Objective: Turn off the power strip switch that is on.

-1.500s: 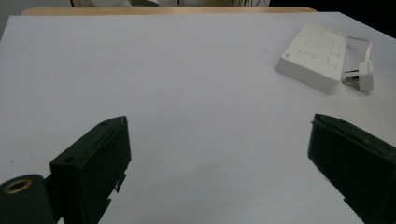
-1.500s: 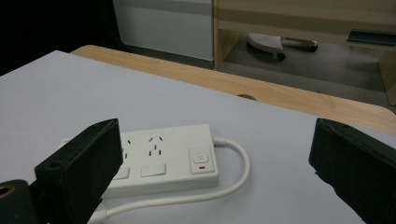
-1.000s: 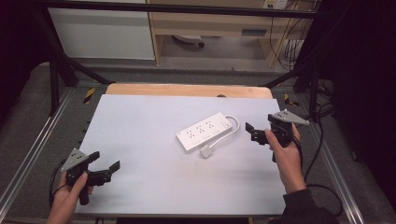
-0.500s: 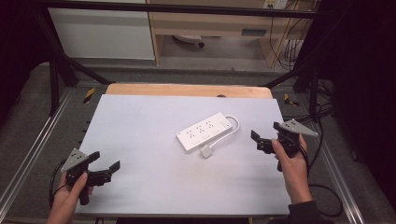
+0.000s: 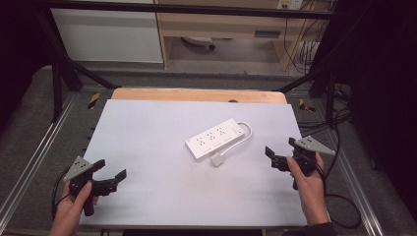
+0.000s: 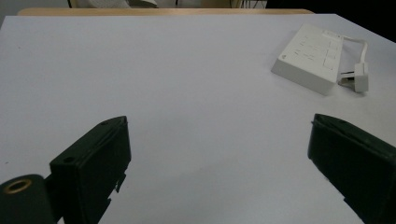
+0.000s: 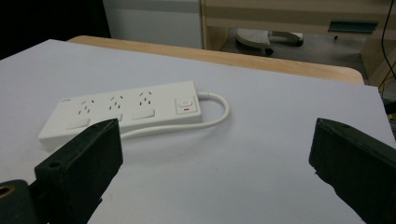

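Observation:
A white power strip (image 5: 215, 138) with three sockets and a switch lies at an angle right of the mat's middle. Its cable (image 5: 244, 135) loops round to a white plug (image 5: 216, 160) lying beside it. My right gripper (image 5: 281, 147) hovers open near the mat's right edge, a short way right of the strip and apart from it. In the right gripper view the strip (image 7: 126, 112) lies ahead of the wide-apart jaws. My left gripper (image 5: 112, 171) is open at the near left corner, with nothing between its jaws. In the left gripper view the strip (image 6: 312, 56) and plug (image 6: 360, 77) lie far right.
A white mat (image 5: 147, 132) covers the table, with a strip of bare wood (image 5: 196, 94) along the far edge. Metal frame rails (image 5: 29, 162) run down both sides. Loose cables (image 5: 339, 196) trail at the right. A cabinet (image 5: 108, 34) stands behind the table.
My right gripper has drawn back from the power strip, moving right and toward the near edge. The left gripper and the strip have stayed put.

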### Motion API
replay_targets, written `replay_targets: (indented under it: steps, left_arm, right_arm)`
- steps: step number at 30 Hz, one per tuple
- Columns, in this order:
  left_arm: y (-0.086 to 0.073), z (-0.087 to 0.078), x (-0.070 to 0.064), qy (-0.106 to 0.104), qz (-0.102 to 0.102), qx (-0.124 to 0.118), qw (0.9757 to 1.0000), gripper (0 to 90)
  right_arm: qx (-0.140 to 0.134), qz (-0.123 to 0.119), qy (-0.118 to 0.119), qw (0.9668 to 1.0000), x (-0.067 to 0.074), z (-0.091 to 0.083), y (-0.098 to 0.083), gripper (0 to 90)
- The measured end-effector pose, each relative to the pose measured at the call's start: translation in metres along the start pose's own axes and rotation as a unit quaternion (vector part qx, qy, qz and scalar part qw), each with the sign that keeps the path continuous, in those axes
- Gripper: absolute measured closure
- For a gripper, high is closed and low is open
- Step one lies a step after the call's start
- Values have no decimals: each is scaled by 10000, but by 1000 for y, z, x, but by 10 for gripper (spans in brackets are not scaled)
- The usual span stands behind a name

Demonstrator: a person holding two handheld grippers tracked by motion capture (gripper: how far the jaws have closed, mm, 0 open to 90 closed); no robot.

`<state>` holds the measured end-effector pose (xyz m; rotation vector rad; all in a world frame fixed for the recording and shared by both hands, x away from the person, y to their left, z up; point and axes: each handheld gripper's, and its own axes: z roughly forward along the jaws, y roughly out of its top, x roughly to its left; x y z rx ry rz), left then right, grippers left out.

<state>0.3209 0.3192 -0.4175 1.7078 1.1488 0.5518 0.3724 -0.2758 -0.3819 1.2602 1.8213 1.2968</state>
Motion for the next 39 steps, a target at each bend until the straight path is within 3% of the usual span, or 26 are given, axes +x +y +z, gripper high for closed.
replay_targets:
  steps: [13, 26, 37, 39]
  left_arm:
    - [0, 0, -1, -27, 5, -17, 10000, 59]
    - [1, -1, -1, -38, -36, -82, 10000, 59]
    - [2, 0, -4, -127, 33, -103, 9999, 59]
    - [2, 0, -4, -127, 36, -96, 9999, 59]
  right_arm:
    - [214, 71, 150, 9996, 6, 8, -23, 34]
    - [499, -47, 357, 9981, 19, 25, -40, 35]
    - [981, -195, 582, 9933, 35, 48, -51, 37]
    - [1081, -293, 434, 9928, 34, 49, -52, 37]
